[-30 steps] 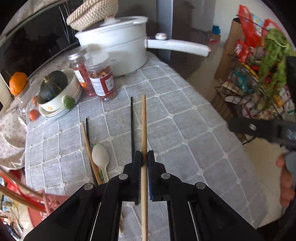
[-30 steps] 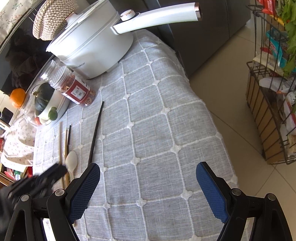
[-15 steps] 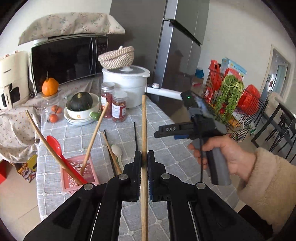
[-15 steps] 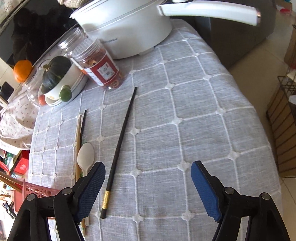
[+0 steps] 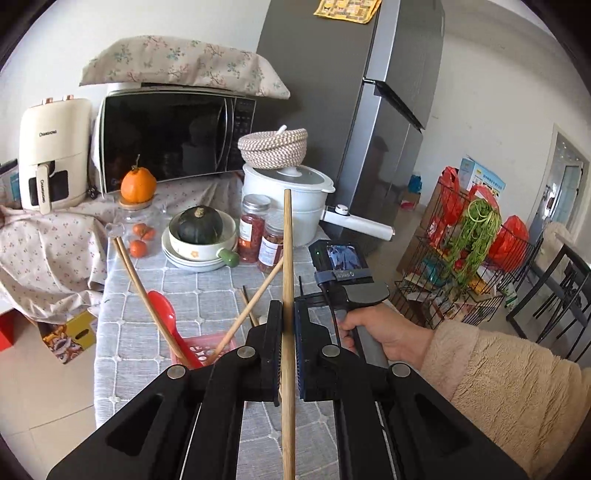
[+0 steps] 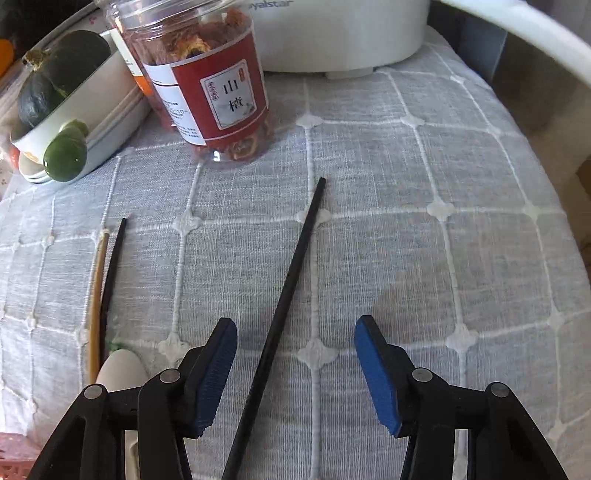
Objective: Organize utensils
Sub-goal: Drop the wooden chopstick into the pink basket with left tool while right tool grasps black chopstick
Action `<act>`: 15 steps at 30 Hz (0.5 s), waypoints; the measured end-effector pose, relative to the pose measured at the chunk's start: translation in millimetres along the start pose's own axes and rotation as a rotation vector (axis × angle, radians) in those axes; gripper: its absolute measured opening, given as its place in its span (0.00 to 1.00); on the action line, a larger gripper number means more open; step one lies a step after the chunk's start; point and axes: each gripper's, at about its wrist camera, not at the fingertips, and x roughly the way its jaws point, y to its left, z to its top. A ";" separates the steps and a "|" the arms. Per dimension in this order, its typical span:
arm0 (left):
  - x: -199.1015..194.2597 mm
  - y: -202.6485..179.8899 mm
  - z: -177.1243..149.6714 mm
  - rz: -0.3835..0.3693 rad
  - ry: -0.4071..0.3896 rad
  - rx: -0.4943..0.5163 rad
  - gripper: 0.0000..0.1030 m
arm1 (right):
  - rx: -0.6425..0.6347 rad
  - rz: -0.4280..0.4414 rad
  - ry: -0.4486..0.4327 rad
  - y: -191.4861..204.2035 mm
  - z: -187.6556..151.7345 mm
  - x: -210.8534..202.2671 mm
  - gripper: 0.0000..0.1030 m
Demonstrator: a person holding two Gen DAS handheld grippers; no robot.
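My left gripper (image 5: pixel 286 314) is shut on a long wooden chopstick (image 5: pixel 287 254), held up above the table. Below it a pink basket (image 5: pixel 221 341) holds two wooden chopsticks and a red spoon (image 5: pixel 162 306). In the right wrist view my right gripper (image 6: pixel 295 350) hangs low over the grey checked cloth (image 6: pixel 424 258). Its jaws are closing, with a black chopstick (image 6: pixel 295 266) lying on the cloth between the blue pads (image 6: pixel 218 354), which are clear of it. Further left lie a second black chopstick (image 6: pixel 112 266), a wooden chopstick (image 6: pixel 95 295) and a white spoon (image 6: pixel 120 369).
A red-labelled jar (image 6: pixel 218 88), a white pot (image 6: pixel 340 33) with a long handle and a bowl holding a dark squash (image 6: pixel 55 85) stand behind the chopsticks. A microwave (image 5: pixel 173 136) and a fridge (image 5: pixel 351 110) are at the back. A wire rack (image 5: pixel 461 266) stands to the right of the table.
My left gripper has risen and tilted up with the wooden chopstick. My right gripper has dropped over the black chopstick on the cloth and its jaws have narrowed.
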 end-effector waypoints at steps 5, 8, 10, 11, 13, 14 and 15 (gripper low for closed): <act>5.1 9.4 -0.5 0.040 -0.013 -0.020 0.06 | -0.042 -0.006 0.004 1.3 -8.4 -3.6 0.14; 6.6 15.4 0.5 0.066 -0.033 -0.034 0.06 | 0.004 0.029 0.010 -11.0 -19.1 -9.5 0.06; 6.6 19.4 1.0 0.080 -0.050 -0.041 0.06 | 0.019 0.032 0.009 -17.2 -27.7 -14.6 0.05; 6.3 21.3 1.5 0.088 -0.061 -0.044 0.06 | 0.028 0.034 0.001 -21.4 -32.0 -18.9 0.05; 5.2 25.4 2.6 0.103 -0.083 -0.051 0.06 | 0.044 0.045 -0.031 -26.9 -37.1 -33.8 0.05; 4.4 27.8 3.2 0.110 -0.095 -0.056 0.06 | 0.049 0.057 -0.056 -29.2 -39.0 -44.3 0.05; 3.4 30.4 3.8 0.116 -0.109 -0.062 0.06 | 0.054 0.069 -0.088 -31.0 -41.2 -56.7 0.05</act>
